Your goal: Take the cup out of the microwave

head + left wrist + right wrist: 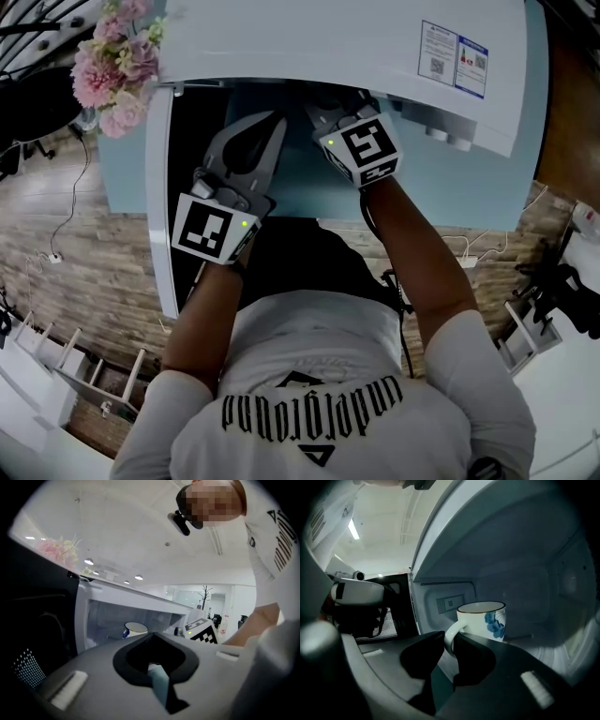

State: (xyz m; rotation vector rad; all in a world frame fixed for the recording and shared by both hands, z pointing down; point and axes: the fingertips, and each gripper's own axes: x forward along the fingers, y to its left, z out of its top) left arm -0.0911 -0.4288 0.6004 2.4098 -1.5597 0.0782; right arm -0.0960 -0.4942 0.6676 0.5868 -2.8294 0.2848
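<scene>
Reaching into the open microwave [328,37], a person's right gripper [449,641] has its jaws pinched onto the looped handle [449,634] of a white cup [483,620] with a blue flower, which stands upright on the floor of the cavity, well inside the opening. The left gripper [153,634] hangs just outside the front with its jaws together and nothing between them. The hold looks like the weak point: the handle is thin and curved, so the cup could swivel or slip between the pads as it is drawn out, tilting and spilling whatever it may hold; its contents cannot be seen from here. A lift that is too high could knock the rim against the roof of the cavity, and a crooked pull could catch the frame of the opening. The door [164,197] stands swung open on the left, close beside the left gripper, and narrows the way out on that side. A bunch of pink flowers [117,66] sits at the far left corner, clear of the path, and the appliance rests on a pale blue table [431,187].
</scene>
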